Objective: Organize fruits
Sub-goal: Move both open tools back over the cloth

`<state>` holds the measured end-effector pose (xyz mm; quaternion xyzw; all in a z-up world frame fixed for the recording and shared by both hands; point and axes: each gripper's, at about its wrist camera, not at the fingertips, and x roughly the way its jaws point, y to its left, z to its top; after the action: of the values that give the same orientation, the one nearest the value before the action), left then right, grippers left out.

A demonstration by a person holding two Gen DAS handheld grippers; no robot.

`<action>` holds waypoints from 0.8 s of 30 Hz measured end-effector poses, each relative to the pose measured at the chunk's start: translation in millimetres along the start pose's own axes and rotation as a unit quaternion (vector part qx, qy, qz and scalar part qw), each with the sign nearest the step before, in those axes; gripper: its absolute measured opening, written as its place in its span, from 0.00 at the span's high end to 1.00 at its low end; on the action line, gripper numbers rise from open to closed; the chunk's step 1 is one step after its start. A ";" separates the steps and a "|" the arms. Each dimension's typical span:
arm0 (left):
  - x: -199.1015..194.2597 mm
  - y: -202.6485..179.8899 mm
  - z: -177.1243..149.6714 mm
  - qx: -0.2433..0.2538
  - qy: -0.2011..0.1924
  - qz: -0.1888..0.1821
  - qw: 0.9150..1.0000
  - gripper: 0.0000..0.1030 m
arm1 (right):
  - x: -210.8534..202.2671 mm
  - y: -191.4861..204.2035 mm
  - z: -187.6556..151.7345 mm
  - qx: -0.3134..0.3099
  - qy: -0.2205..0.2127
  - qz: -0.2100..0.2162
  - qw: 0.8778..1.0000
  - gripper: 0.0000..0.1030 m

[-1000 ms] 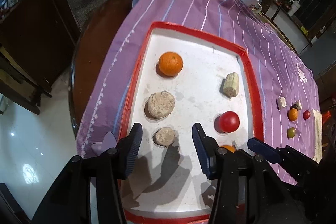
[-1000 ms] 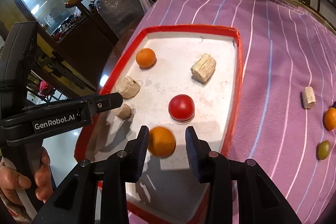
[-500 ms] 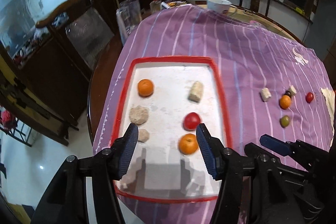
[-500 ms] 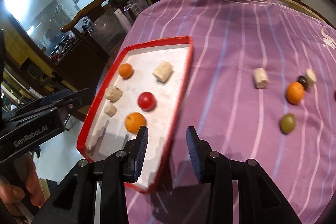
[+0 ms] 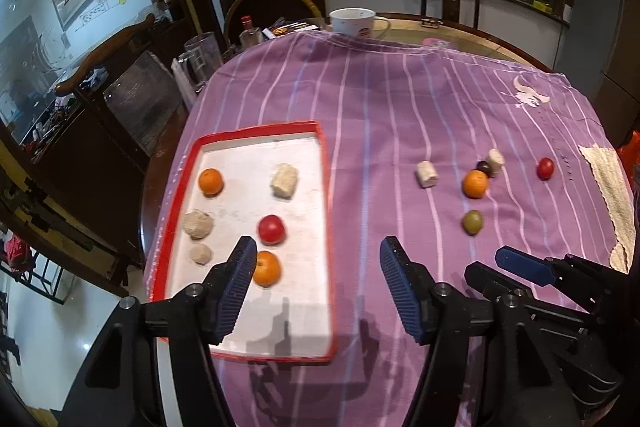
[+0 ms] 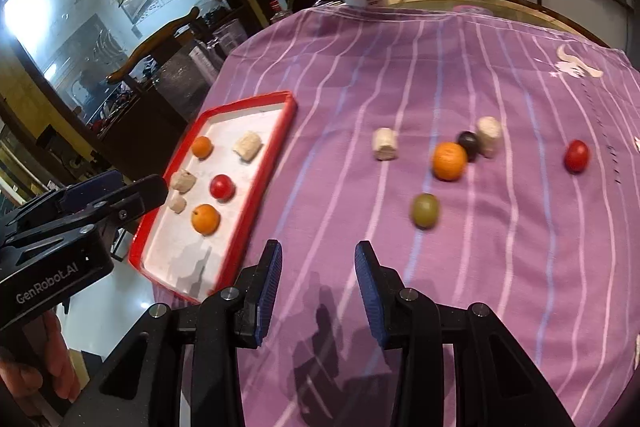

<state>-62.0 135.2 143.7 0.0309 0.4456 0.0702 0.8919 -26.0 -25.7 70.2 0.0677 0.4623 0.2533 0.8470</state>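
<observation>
A red-rimmed white tray (image 5: 325,187) lies on the purple striped cloth. It holds two oranges (image 5: 267,268), a red tomato (image 5: 271,229) and beige chunks (image 5: 197,223). To the right, loose on the cloth, lie an orange (image 5: 475,183), a green fruit (image 5: 472,221), a red tomato (image 5: 545,168), a dark plum (image 5: 485,167) and two beige pieces (image 5: 426,174). My left gripper (image 5: 317,267) hovers over the tray's right rim, its jaws opening with nothing between them. My right gripper (image 6: 318,259) is open and empty above bare cloth, short of the green fruit (image 6: 425,211) and the orange (image 6: 449,161).
A white cup (image 5: 353,23) stands at the table's far edge, and a glass jug (image 5: 202,61) at the far left. A woven mat (image 5: 612,195) lies at the right edge. A wooden chair (image 5: 104,55) stands to the left, and a hand (image 6: 40,367) grips the left handle.
Both grippers have drawn back from the tray and swung right toward the loose fruit. The orange once between the right fingers now lies on the tray. The left jaws have widened.
</observation>
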 end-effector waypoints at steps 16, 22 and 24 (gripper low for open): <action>41.2 -46.4 -9.7 -0.021 0.060 -0.042 0.997 0.35 | -25.3 -89.9 -18.0 0.062 -0.002 -0.041 0.997 0.59; 72.5 -61.6 -15.1 -0.031 0.089 -0.084 0.992 0.35 | -34.8 -148.5 -9.8 0.108 -0.014 -0.081 0.991 0.59; 82.4 -68.3 -13.0 -0.034 0.094 -0.103 0.990 0.35 | -39.0 -166.1 -1.2 0.114 -0.022 -0.097 0.988 0.59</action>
<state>-16.8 80.2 62.7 -0.0519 0.5256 -0.0041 0.8491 16.6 -188.3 40.8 0.1244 0.4737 0.1137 0.8644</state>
